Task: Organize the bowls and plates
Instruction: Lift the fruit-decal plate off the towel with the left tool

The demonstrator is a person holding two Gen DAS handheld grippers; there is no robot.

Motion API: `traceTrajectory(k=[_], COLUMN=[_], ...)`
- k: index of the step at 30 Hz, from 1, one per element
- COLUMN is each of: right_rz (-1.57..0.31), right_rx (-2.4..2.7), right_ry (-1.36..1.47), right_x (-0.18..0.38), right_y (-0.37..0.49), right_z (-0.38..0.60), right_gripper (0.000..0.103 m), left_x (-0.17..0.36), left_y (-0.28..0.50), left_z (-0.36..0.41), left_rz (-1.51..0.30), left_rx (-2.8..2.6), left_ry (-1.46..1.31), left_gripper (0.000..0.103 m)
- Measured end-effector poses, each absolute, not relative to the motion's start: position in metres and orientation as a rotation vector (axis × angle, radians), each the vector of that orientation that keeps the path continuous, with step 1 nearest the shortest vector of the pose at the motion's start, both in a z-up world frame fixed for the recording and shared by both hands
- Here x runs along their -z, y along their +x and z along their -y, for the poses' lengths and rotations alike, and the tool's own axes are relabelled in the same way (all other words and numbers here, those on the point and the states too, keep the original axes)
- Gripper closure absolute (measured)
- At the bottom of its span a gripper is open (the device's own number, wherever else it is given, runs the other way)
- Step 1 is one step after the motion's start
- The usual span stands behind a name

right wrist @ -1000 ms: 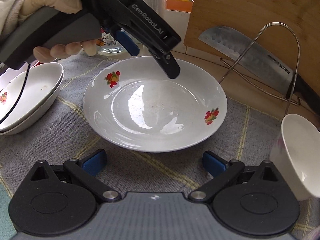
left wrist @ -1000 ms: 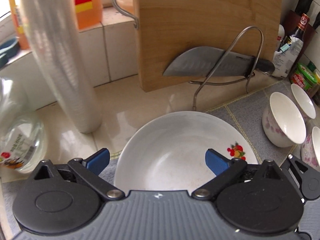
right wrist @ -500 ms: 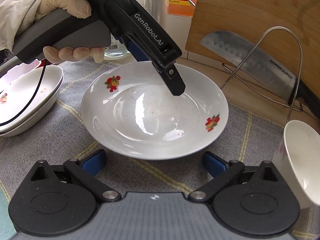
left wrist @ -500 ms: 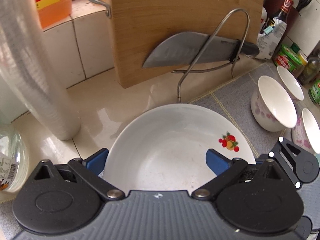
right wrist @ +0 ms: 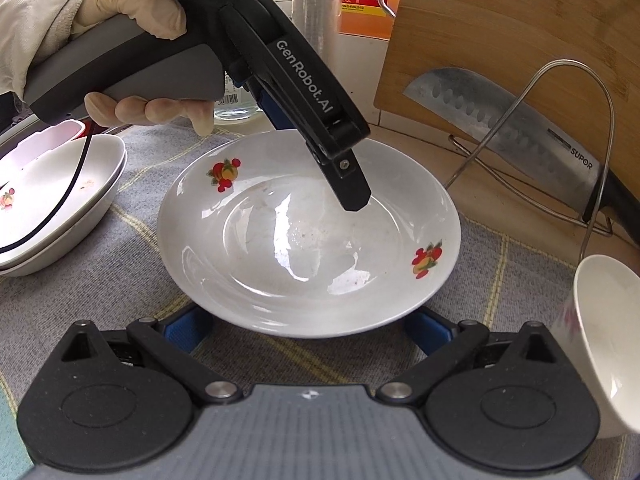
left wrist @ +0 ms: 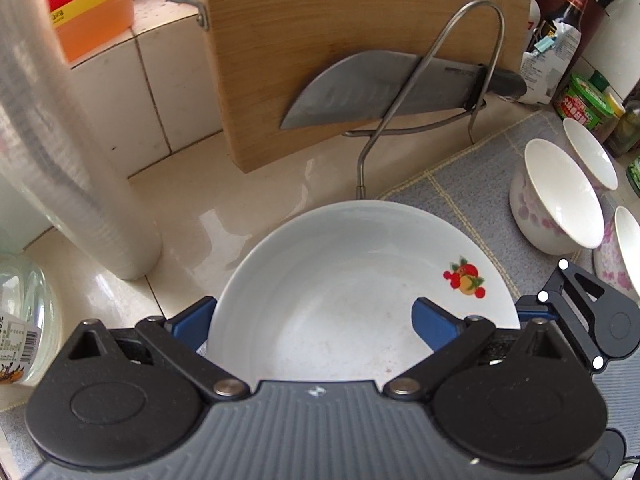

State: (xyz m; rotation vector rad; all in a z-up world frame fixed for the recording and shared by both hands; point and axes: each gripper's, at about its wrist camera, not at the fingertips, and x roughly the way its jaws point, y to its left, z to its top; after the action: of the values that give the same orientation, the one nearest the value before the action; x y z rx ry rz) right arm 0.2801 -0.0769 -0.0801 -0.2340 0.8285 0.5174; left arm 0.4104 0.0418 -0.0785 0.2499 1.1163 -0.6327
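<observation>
A white deep plate with red fruit prints (right wrist: 308, 236) lies on the grey mat, also in the left wrist view (left wrist: 352, 292). My left gripper (left wrist: 312, 318) is open; its blue fingers straddle the plate's left rim, one finger above the inside, one outside. In the right wrist view that left gripper (right wrist: 320, 120) reaches over the plate from the upper left. My right gripper (right wrist: 304, 330) is open, its blue pads at the plate's near edge, low to the mat. Stacked plates (right wrist: 52, 196) sit at left. Small floral bowls (left wrist: 560, 196) stand at right.
A wooden cutting board (left wrist: 360, 40) leans on a wire rack (left wrist: 440, 80) holding a knife (left wrist: 384, 88) behind the plate. A roll of cups (left wrist: 60, 140), oil bottle (left wrist: 88, 4) and jars (left wrist: 588, 100) line the counter. One bowl (right wrist: 608, 340) sits close at right.
My left gripper moved lower and right over the plate, one finger now inside the rim. My right gripper closed in on the plate's near edge.
</observation>
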Motion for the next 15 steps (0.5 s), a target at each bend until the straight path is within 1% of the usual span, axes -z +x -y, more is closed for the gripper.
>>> traceTrajectory(k=[15], right_rz=[-0.824], right_rx=[-0.540], right_ry=[-0.242], right_x=[0.0813], right_y=[0.2870], right_z=[0.0742], right_gripper=[0.000], left_x=[0.0796], left_y=[0.4118], left_z=[-0.0406], left_rz=[-1.116], left_rx=[0.616], left_ry=[0.242], left_gripper=[0.002])
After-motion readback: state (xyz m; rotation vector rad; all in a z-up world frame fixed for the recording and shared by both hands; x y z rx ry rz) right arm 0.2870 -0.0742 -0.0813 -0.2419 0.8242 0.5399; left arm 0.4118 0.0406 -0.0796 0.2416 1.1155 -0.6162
